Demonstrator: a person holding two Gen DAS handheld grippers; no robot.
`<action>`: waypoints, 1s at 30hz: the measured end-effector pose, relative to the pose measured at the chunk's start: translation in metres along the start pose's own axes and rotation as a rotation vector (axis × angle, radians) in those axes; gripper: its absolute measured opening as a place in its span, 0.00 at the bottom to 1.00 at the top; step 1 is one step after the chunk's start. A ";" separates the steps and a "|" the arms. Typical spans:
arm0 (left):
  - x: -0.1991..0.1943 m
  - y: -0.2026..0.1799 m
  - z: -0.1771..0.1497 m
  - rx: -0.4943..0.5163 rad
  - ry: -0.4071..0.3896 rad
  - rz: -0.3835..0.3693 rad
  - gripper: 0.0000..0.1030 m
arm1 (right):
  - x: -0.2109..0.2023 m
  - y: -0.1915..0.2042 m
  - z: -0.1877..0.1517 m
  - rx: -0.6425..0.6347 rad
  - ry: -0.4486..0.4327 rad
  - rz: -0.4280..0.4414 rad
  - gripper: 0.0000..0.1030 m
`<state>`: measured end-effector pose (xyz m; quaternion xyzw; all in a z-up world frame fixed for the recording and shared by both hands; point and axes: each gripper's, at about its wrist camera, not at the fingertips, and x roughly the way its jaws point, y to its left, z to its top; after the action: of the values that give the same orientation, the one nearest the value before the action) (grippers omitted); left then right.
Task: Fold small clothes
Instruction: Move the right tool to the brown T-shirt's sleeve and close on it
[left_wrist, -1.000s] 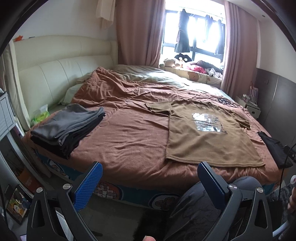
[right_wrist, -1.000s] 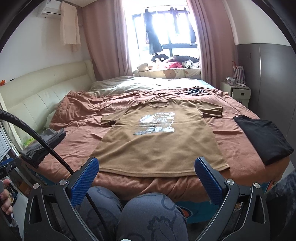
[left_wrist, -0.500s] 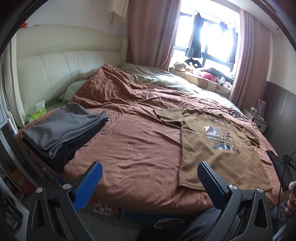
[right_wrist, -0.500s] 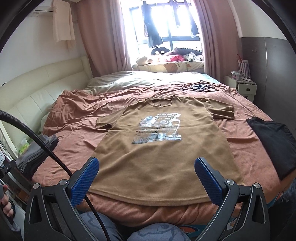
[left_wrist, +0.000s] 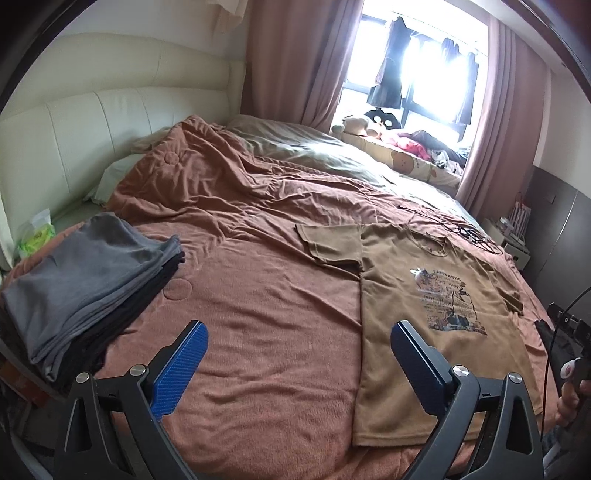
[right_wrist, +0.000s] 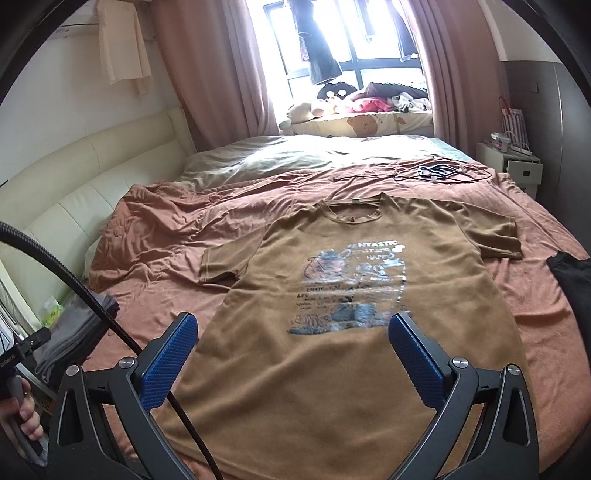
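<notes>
A brown T-shirt (right_wrist: 332, 376) with a silver print lies flat, face up, on the rust-coloured bed cover (left_wrist: 258, 295), collar toward the window. My right gripper (right_wrist: 293, 318) hovers over its lower half, open and holding nothing. In the left wrist view the T-shirt (left_wrist: 424, 266) sits to the right. My left gripper (left_wrist: 299, 326) hangs over bare cover beside the shirt's left edge; its jaws are wide and closing slightly, with nothing between them.
Folded grey and black clothes are stacked (left_wrist: 85, 280) at the bed's left corner. A black garment (right_wrist: 572, 280) lies by the right edge, and cables (right_wrist: 436, 171) past the collar. A cream headboard (left_wrist: 92, 129) lines the left, and a nightstand (right_wrist: 517, 166) the far right.
Both grippers have moved forward from the foot of the bed to above it. The person's knees have dropped out of view and the shirt looks larger.
</notes>
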<state>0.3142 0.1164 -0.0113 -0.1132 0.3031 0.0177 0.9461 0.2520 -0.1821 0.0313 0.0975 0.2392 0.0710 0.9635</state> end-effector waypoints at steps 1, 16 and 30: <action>0.008 0.000 0.006 -0.001 0.006 -0.006 0.90 | 0.009 -0.001 0.005 0.008 -0.001 0.011 1.00; 0.120 -0.014 0.093 -0.039 0.039 -0.050 0.79 | 0.142 -0.024 0.054 0.149 0.050 0.123 0.75; 0.246 -0.022 0.133 -0.038 0.139 0.017 0.62 | 0.289 -0.016 0.088 0.228 0.223 0.193 0.57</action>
<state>0.5929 0.1166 -0.0436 -0.1297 0.3684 0.0235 0.9203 0.5484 -0.1586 -0.0254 0.2201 0.3404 0.1456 0.9025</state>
